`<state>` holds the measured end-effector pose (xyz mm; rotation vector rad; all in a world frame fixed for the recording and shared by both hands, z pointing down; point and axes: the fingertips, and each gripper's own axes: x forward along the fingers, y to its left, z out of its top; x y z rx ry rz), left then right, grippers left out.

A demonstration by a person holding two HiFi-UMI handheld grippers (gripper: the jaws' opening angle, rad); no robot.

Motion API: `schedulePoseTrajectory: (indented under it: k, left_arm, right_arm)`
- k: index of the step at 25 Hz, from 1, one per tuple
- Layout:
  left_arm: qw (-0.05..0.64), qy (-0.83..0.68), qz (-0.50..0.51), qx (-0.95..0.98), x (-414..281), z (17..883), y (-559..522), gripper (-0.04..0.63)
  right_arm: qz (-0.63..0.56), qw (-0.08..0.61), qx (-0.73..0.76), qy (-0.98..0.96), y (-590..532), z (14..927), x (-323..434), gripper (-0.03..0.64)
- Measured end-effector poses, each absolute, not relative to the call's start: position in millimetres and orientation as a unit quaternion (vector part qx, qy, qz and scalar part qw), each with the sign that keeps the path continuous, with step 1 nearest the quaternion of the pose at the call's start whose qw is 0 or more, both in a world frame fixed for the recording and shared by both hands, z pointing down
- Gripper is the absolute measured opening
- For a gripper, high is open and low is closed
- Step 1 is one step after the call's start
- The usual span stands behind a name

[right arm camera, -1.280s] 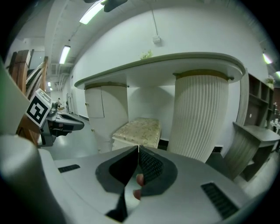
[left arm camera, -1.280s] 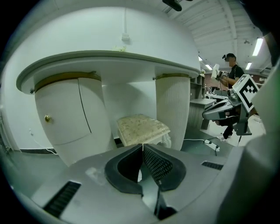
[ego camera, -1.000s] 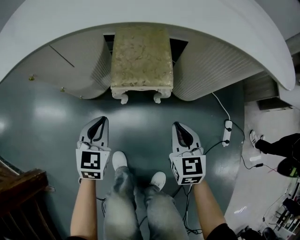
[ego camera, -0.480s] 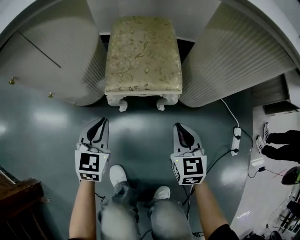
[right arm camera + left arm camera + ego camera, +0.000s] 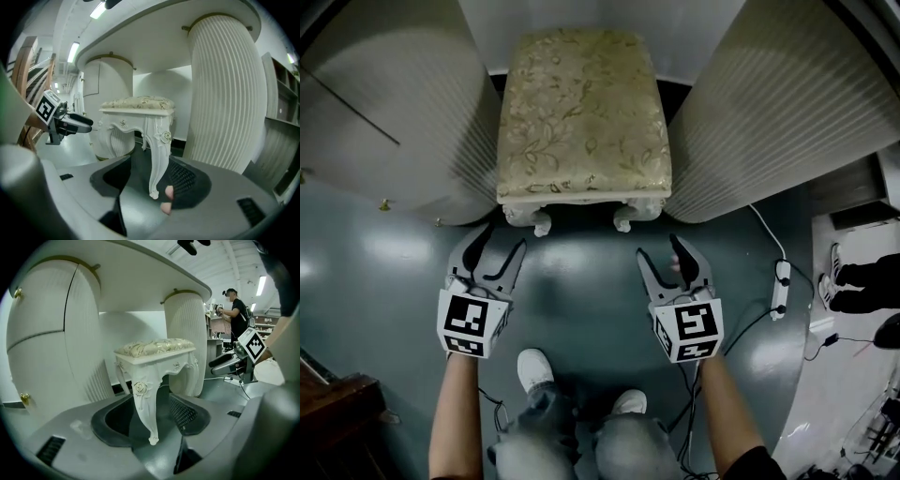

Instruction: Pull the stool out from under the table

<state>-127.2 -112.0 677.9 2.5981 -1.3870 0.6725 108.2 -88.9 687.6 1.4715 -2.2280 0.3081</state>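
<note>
The stool (image 5: 581,112), with a cream floral seat and carved white legs, stands between the table's two fluted white pedestals. My left gripper (image 5: 499,244) is just short of the stool's front left leg (image 5: 145,404). Its jaws have just been opening and stand apart, with the leg lined up between them but untouched. My right gripper (image 5: 662,251) faces the front right leg (image 5: 157,154) the same way. Its jaws have also just been opening, and the pads (image 5: 185,180) touch nothing. Each gripper view shows the other gripper off to the side.
The white pedestals (image 5: 394,122) (image 5: 769,112) flank the stool closely under the tabletop (image 5: 140,268). A power strip (image 5: 783,277) and cables lie on the grey floor at the right, near a person's feet (image 5: 853,281). Dark wooden furniture (image 5: 337,422) is at the lower left.
Both grippers went from shut to open and came forward and lower, up to the stool's front legs. The stool now looms larger in the head view.
</note>
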Motion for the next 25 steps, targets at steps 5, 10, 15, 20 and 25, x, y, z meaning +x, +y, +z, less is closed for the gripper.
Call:
schedulePoseTrajectory:
  k: [5, 10, 15, 20, 25]
  left_arm:
    - [0.054, -0.44, 0.223, 0.868, -121.6, 690.2, -134.3, 0.279]
    - [0.044, -0.437, 0.214, 0.872, -122.0, 702.1, -151.3, 0.288]
    - [0.034, -0.428, 0.217, 0.877, -117.2, 714.9, -163.7, 0.287]
    - [0.026, -0.418, 0.231, 0.878, -112.2, 718.5, -170.0, 0.287]
    - [0.016, -0.405, 0.242, 0.881, -109.3, 720.8, -172.5, 0.287]
  right_arm:
    - [0.095, 0.223, 0.53, -0.813, -110.1, 698.5, 112.0, 0.324]
    - [0.088, 0.214, 0.523, -0.82, -135.3, 711.8, 112.0, 0.334]
    - [0.072, 0.207, 0.521, -0.825, -155.3, 719.9, 106.9, 0.336]
    - [0.065, 0.206, 0.519, -0.827, -169.2, 719.4, 105.5, 0.336]
    - [0.06, 0.212, 0.515, -0.829, -176.4, 721.1, 102.1, 0.334]
